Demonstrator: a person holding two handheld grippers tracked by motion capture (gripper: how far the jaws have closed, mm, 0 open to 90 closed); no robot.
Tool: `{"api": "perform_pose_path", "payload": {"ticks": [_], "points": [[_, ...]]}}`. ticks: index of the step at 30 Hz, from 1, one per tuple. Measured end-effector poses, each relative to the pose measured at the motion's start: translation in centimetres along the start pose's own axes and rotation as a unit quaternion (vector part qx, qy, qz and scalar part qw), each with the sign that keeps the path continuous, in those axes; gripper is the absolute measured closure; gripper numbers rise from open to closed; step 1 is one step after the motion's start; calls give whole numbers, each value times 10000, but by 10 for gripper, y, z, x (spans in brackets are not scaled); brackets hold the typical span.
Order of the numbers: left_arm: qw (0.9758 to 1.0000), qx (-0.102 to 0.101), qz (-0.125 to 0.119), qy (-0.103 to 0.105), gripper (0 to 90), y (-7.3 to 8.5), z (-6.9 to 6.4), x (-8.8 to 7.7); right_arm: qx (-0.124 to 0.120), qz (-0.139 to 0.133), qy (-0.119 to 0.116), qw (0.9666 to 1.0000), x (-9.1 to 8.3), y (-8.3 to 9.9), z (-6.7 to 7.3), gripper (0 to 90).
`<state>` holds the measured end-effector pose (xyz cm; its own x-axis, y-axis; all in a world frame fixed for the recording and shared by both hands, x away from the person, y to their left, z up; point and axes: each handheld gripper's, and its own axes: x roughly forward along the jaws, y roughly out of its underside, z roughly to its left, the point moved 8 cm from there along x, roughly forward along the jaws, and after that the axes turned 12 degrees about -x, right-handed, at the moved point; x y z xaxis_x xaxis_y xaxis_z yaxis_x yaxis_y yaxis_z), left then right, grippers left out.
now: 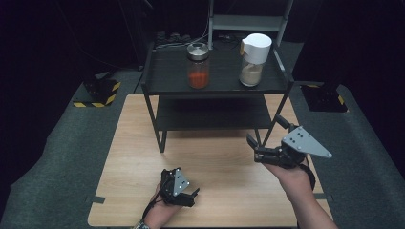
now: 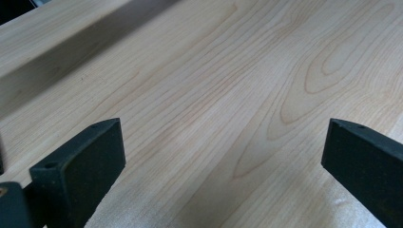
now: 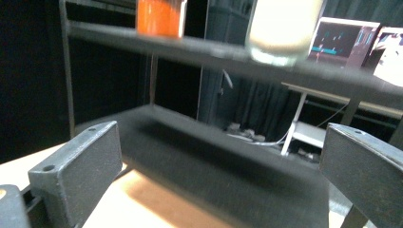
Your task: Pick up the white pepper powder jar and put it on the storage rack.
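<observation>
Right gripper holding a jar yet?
No. In the high view the right gripper is open over the table; both jars stand on the shelf's top tier.

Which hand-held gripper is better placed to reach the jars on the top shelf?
Probably the right hand-held gripper: it is raised beside the shelf, jaws open and aimed up toward the white-capped jar. The left hand-held gripper sits low over the table, farther from both jars.
</observation>
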<state>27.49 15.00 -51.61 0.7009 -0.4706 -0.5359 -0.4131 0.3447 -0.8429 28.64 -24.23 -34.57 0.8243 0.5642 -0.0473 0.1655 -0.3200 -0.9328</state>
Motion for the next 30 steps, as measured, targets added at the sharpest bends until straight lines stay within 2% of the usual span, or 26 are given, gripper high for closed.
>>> {"api": "perform_pose_path", "payload": {"ticks": [13, 19, 25, 30], "points": [[10000, -36, 2, -27, 10, 0, 1, 0, -46, 432, -152, 9989, -5, 57, 16, 0], [10000, -17, 7, -33, 10, 0, 0, 0, 31, 637, -167, 9978, -8, 85, 25, 0], [10000, -54, 2, -8, 10, 0, 2, 0, 113, 1024, -195, 9945, -11, 118, 37, 0], [10000, 30, 30, -7, 10, -1, 0, 0, 92, 1322, -170, 9910, -13, 141, 45, 0]]}}
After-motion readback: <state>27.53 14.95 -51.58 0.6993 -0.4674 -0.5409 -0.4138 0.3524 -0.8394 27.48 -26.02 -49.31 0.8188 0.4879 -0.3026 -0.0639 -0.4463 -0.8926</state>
